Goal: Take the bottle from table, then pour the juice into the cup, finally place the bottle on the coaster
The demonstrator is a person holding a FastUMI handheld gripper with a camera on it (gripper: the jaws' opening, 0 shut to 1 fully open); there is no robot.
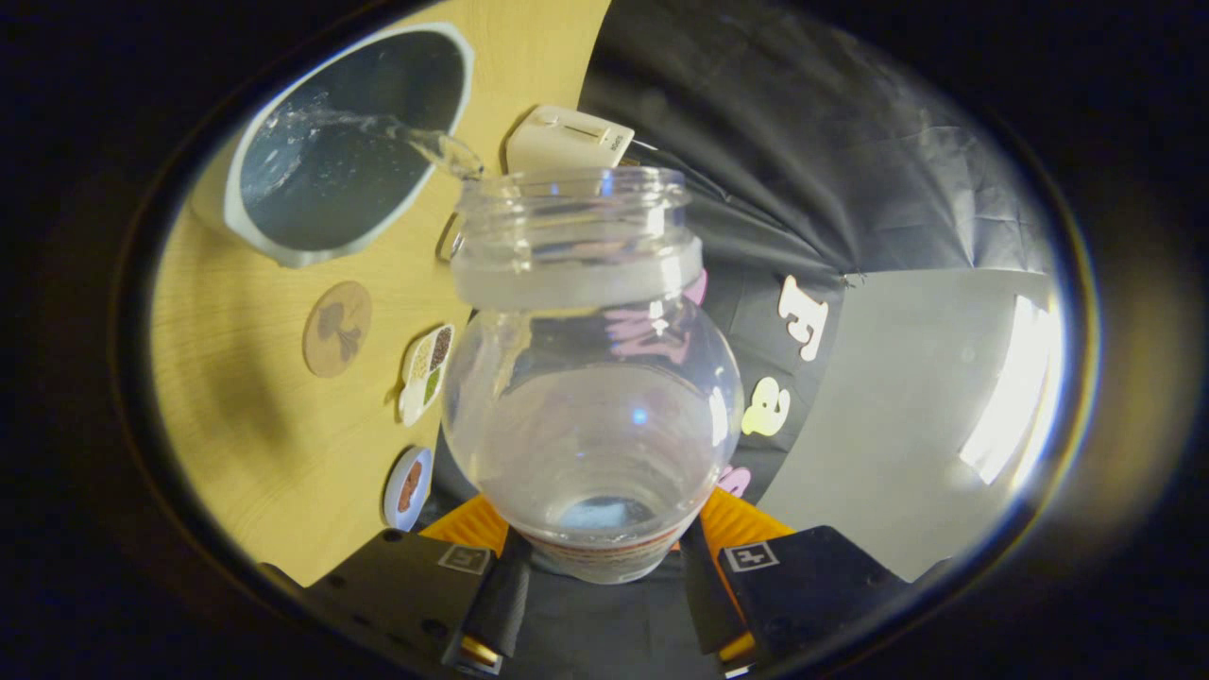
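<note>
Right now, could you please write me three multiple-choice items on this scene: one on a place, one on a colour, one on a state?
1. Where does the liquid from the bottle land?
A. in the cup
B. on the coaster
C. on the white box

2. What colour is the table?
A. dark grey
B. light wood
C. red

3. What are the gripper fingers at?
A. open, beside the bottle
B. shut on the bottle
C. shut on the cup

Answers:
1. A, since the stream arcs from the bottle's mouth into the cup.
2. B, as the top shows pale yellowish wood grain.
3. B, as both fingers press the bottle's base from either side.
</note>
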